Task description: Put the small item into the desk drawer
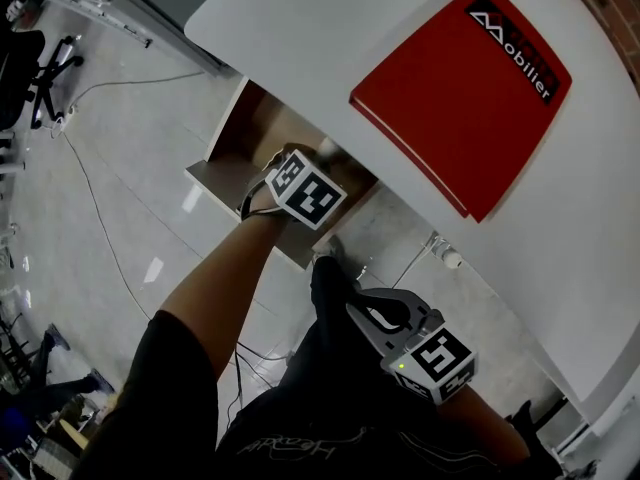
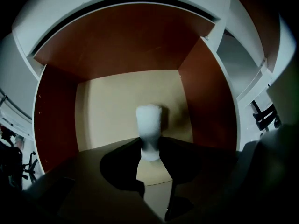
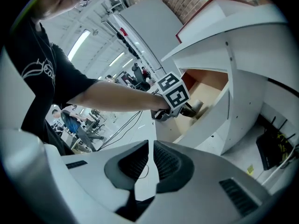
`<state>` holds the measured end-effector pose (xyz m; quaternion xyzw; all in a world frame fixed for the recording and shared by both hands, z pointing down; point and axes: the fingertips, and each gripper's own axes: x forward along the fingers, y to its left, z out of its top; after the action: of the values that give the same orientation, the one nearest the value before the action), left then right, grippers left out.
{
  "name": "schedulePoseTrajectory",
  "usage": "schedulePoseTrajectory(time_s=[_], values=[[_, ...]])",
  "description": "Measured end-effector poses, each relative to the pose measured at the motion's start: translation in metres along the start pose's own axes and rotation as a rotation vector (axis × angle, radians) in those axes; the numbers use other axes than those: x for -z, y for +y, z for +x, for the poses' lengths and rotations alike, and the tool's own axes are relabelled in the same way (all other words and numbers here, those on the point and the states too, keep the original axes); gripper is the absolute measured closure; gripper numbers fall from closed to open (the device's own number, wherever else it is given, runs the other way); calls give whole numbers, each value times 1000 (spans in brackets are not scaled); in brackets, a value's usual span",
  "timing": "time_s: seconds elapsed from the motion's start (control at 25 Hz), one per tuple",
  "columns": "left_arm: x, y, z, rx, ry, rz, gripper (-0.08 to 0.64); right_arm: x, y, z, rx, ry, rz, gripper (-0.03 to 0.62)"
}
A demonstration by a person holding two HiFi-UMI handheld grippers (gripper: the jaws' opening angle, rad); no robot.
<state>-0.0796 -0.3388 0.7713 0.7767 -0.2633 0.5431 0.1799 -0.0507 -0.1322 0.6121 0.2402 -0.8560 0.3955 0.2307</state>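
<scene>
White small item (image 2: pixel 149 124) pinched in our left gripper (image 2: pixel 150 149), over the open drawer (image 2: pixel 208 97).
Its lower end sits between the 2 jaws, and the rest stands out above the drawer's pale floor (brown walls on 3 sides). Our right gripper (image 3: pixel 151 146) waits apart beside the white desk (image 1: pixel 330 28), jaws pressed together on nothing.

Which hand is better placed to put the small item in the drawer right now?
Left: the left tool grips the small item over the open drawer; the right tool is shut, empty and back from it.
</scene>
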Motion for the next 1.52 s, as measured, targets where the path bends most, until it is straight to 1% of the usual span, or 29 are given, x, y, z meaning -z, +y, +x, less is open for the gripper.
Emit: schedulePoseTrajectory(time_s=[0.2, 0.32, 0.48, 0.6, 0.72, 0.88, 1.08, 1.16, 1.24, 1.36, 1.44, 1.52], values=[[2, 0, 13, 10, 9, -18, 425, 3, -9, -6, 14, 1, 28, 534], [0, 1, 14, 29, -4, -41, 423, -9, -11, -7, 9, -37, 53, 534], [-2, -1, 10, 46, -25, -54, 374, -21, -12, -4, 2, -45, 48, 532], [-5, 1, 0, 36, -52, -51, 331, -29, -10, -1, -12, -46, 52, 532], [-13, 1, -19, 25, -91, -40, 318, -37, -5, -4, -16, -42, 47, 534], [-23, 7, -59, -26, -147, 19, 318, -48, 2, -14, -3, -36, 15, 532], [-30, 6, -127, -67, -209, 33, 319, -69, 17, -34, 8, -71, -18, 534], [-33, 2, -158, -70, -241, 2, 332, -82, 24, -42, 11, -87, -35, 532], [-37, -9, -189, -51, -276, -41, 339, -98, 34, -53, 14, -112, -64, 532], [-44, -29, -237, -28, -329, -74, 353, -122, 52, -75, 24, -158, -113, 532], [-44, -44, -272, 3, -364, -103, 372, -136, 69, -89, 22, -184, -150, 532], [-44, -64, -308, 62, -412, -148, 391, -146, 88, -105, 5, -205, -191, 532]])
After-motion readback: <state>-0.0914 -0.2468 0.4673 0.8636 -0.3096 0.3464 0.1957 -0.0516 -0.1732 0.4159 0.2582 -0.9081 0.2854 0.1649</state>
